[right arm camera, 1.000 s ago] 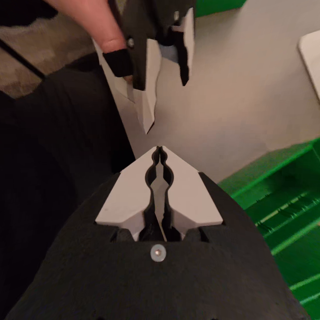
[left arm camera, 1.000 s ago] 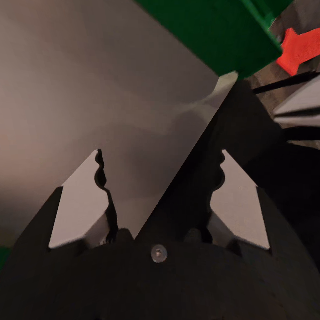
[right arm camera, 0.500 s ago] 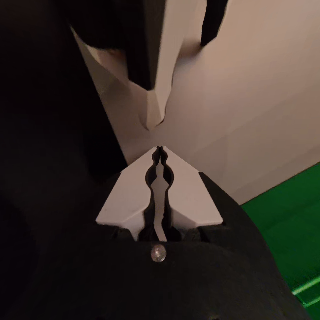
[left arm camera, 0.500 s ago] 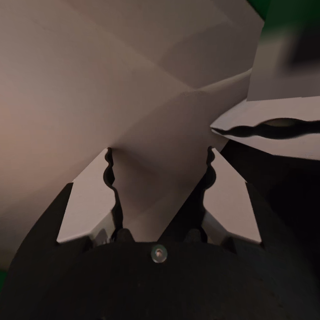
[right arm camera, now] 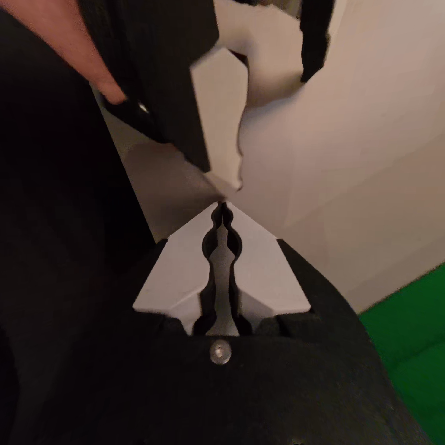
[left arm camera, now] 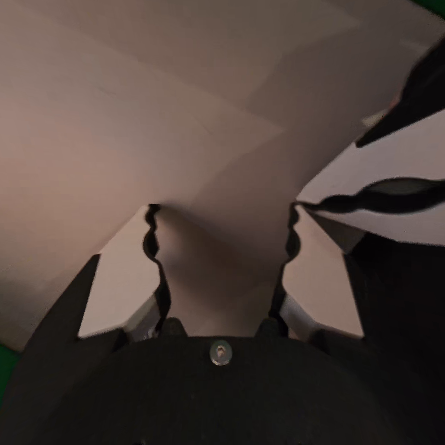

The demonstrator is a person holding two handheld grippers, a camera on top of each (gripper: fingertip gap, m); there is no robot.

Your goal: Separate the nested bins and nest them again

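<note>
A green bin (right arm camera: 409, 337) shows only as a patch at the lower right of the right wrist view. Slivers of green (left arm camera: 6, 361) sit at the frame corners of the left wrist view. My left gripper (left arm camera: 222, 207) is open and empty, low over the pale grey table (left arm camera: 144, 108). My right gripper (right arm camera: 222, 203) is shut with nothing between its fingers. In the left wrist view it (left arm camera: 301, 204) comes in from the right, its tip touching or nearly touching my left gripper's right fingertip (left arm camera: 292, 212). The left gripper (right arm camera: 272, 133) also shows just above the right one.
A person's hand (right arm camera: 60, 48) holds the left gripper at the upper left of the right wrist view. The table's edge (right arm camera: 125, 168) runs diagonally there, with dark space beyond it on the left.
The two grippers have come together tip to tip near the table's edge. The green bins have slid almost out of both views. The left jaws stay open, the right jaws stay shut.
</note>
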